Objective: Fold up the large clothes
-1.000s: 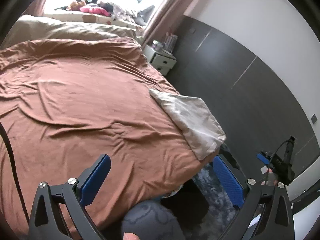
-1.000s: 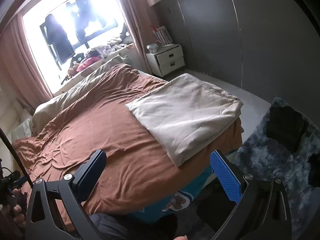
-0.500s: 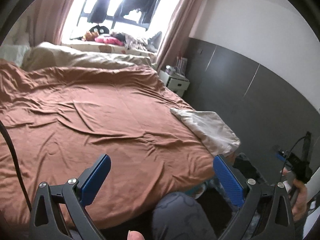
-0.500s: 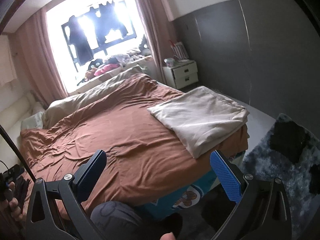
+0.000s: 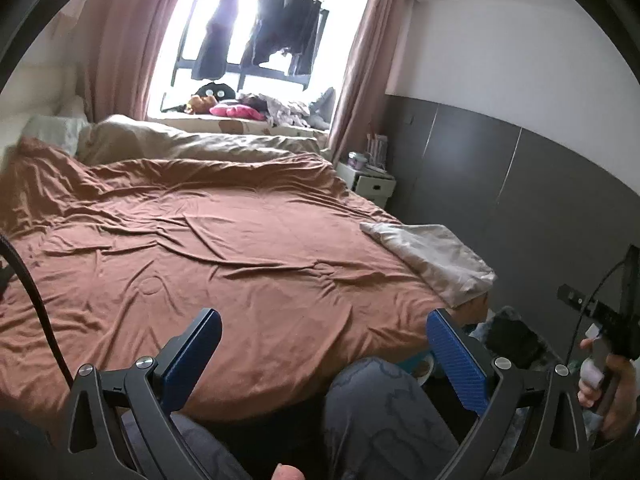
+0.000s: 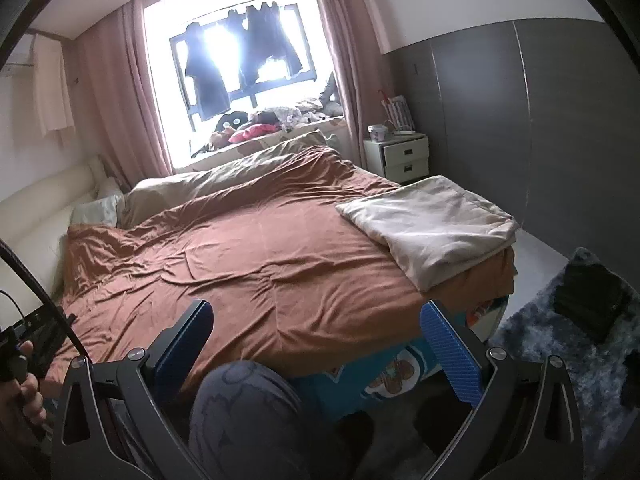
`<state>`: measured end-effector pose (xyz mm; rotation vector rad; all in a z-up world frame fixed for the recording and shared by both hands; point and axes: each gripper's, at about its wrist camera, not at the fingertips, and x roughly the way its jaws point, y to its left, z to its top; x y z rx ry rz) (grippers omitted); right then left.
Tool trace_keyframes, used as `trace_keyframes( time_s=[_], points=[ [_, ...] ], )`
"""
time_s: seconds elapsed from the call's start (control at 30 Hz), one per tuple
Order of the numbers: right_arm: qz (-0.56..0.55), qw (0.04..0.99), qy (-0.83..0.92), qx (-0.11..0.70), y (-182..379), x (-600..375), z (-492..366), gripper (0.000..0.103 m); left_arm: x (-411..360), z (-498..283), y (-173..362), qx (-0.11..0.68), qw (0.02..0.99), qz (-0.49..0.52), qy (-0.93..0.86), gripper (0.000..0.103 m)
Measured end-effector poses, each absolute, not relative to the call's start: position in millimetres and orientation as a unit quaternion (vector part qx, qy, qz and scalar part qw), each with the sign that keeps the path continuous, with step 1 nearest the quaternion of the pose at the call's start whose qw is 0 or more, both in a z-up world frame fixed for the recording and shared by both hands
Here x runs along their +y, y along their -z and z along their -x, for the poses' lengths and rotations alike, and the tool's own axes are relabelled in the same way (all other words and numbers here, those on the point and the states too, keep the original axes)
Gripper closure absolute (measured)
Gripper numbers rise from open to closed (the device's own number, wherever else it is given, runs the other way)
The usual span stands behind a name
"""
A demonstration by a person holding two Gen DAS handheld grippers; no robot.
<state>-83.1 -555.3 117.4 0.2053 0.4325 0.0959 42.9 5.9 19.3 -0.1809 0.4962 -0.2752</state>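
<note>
Left gripper [image 5: 324,344]: black frame, blue ribbed pads, jaws spread wide, nothing between them; held above the foot of the bed.
Right gripper [image 6: 316,338]: same build, jaws spread wide, empty; also over the foot edge.
Person: grey patterned trouser knee [image 6: 244,404] between the right gripper's fingers; the hand [image 5: 608,396] holding the right gripper's handle shows at the right edge of the left view.
Bed side: blue cartoon-printed panel [image 6: 384,380] under the cover's overhang; no readable writing.
Floor: shaggy dark grey-blue rug [image 6: 560,344] right of the bed, a black item [image 6: 592,300] lying on it; bare pale floor between bed and grey wall.
Cover: rust-brown wrinkled bedspread [image 5: 200,248], spread across the mattress, its near edge draped over the foot.
Task cloth: folded beige fabric [image 6: 432,220], a flat rectangle on the bed's right foot corner, its outer edge just overhanging the side.
Open room: the broad brown middle of the bed lies bare.
Far: beige duvet [image 5: 192,148] bunched along the far side; white two-drawer nightstand [image 6: 400,156]; pink curtains [image 6: 116,96]; dark garments [image 5: 276,40] hung across the bright window.
</note>
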Motion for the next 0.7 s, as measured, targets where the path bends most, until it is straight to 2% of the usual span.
trace_keyframes(
  time_s=[0.23,0.43,0.7],
  points=[
    [-0.095,0.972,-0.053,0.209,-98,-539,102,0.000,12,-8,-1,0.228,0.961,0.093,0.125,0.000],
    [-0.073,0.969,-0.071,0.226,-85,-518,108,0.000,9,11,-4,0.199,0.972,0.056,0.110,0.000],
    [-0.084,0.966,-0.089,0.227,-81,-509,101,0.000,11,17,-1,0.197,0.975,0.055,0.091,0.000]
  ],
)
